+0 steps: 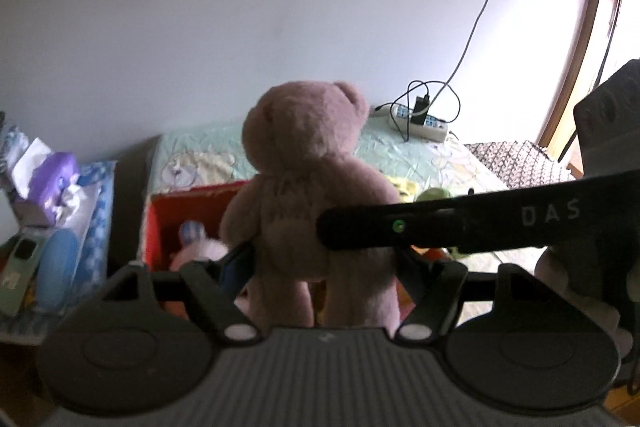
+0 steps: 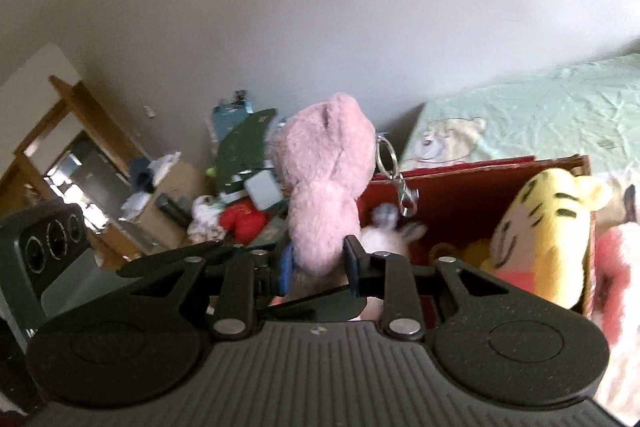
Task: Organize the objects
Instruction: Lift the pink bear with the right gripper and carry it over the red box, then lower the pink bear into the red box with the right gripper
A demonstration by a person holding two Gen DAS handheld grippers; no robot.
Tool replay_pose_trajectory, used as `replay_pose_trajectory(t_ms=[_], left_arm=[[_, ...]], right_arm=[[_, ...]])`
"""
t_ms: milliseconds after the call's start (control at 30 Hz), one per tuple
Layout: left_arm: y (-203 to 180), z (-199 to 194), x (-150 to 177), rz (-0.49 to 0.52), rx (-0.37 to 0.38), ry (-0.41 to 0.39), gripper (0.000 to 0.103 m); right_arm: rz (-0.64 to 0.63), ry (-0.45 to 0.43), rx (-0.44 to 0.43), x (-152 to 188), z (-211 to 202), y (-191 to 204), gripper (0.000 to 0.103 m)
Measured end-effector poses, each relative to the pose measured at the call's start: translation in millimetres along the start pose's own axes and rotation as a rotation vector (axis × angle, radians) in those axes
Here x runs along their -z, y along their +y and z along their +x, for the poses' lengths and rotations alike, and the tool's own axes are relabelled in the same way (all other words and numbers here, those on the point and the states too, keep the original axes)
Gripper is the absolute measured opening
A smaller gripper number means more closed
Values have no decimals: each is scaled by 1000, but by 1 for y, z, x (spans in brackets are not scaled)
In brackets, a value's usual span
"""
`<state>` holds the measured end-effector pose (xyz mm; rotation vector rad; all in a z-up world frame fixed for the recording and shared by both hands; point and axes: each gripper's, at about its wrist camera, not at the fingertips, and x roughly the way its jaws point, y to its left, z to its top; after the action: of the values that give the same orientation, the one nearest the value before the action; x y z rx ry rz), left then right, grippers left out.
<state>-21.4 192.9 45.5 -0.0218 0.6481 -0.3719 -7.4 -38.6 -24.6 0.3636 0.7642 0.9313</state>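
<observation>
The left gripper (image 1: pixel 324 259) pinches a big pink teddy bear (image 1: pixel 308 179) around its hips. The bear stands up tall between the two fingers, with its back to the camera. Its legs hang down toward the gripper body. The bear is in the air just in front of the red box (image 1: pixel 176 203). A black arm from the other gripper crosses in front of the bear's side.

The right gripper (image 2: pixel 316 263) pinches a small pink plush toy (image 2: pixel 324 183) at its lower end. The toy sticks up from the fingers and leans a bit to the left. A silver key ring (image 2: pixel 386 153) with a clip hangs on the toy's right side. This toy is in the air at the near left corner of the red box (image 2: pixel 460 195).

Inside the red box a yellow tiger toy (image 2: pixel 548 227) leans on the right wall. A small white plush (image 2: pixel 384 235) lies low in the box. Behind the red box is a bed with a green sheet (image 2: pixel 540 107). A power strip (image 1: pixel 420 119) lies on the sheet, well behind the box.
</observation>
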Motion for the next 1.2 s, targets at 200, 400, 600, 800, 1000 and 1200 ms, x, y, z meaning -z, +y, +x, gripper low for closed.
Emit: replay_pose_trajectory(t_ms=[200, 400, 600, 800, 1000, 1200], left_arm=[[6, 40, -4, -33, 40, 46, 74], [6, 80, 8, -42, 76, 125, 71], [12, 104, 18, -67, 98, 184, 70], [13, 122, 17, -66, 118, 220, 70], [14, 137, 16, -61, 130, 247, 71], [17, 148, 15, -64, 135, 263, 73]], right_arm=[[13, 59, 108, 1, 17, -22, 26], [69, 86, 158, 7, 30, -44, 25], [141, 81, 192, 11, 31, -58, 23], [127, 78, 261, 15, 36, -61, 22], [125, 73, 304, 15, 44, -68, 19], [80, 63, 327, 18, 49, -67, 18]])
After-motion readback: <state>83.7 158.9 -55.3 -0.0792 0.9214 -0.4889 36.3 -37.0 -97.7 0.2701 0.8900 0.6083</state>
